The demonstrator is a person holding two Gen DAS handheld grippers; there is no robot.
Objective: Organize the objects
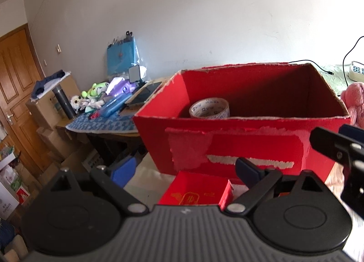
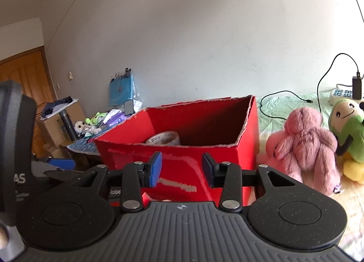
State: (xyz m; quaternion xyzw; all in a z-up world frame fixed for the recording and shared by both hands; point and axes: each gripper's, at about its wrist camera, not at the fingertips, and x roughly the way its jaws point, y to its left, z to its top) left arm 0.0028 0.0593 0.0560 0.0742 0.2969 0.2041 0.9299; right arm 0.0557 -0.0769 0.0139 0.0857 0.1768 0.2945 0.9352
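Note:
A big red cardboard box (image 1: 238, 139) stands open in front of both grippers, also in the right wrist view (image 2: 182, 155). A roll of printed tape (image 1: 209, 107) lies inside it, also visible in the right wrist view (image 2: 164, 138). A small red box (image 1: 198, 191) lies just below my left gripper (image 1: 185, 173), which is open and empty. My right gripper (image 2: 182, 168) is open and empty, facing the big box's front wall. A pink plush (image 2: 304, 143) and a green-yellow plush (image 2: 348, 130) sit to the right of the box.
A cluttered side table (image 1: 102, 123) with plush toys, a blue case and a phone stands at the left. Cardboard cartons (image 1: 50, 107) and a wooden door (image 1: 16, 93) are beyond it. A power strip (image 2: 341, 93) with cables lies on the green bedding at the right.

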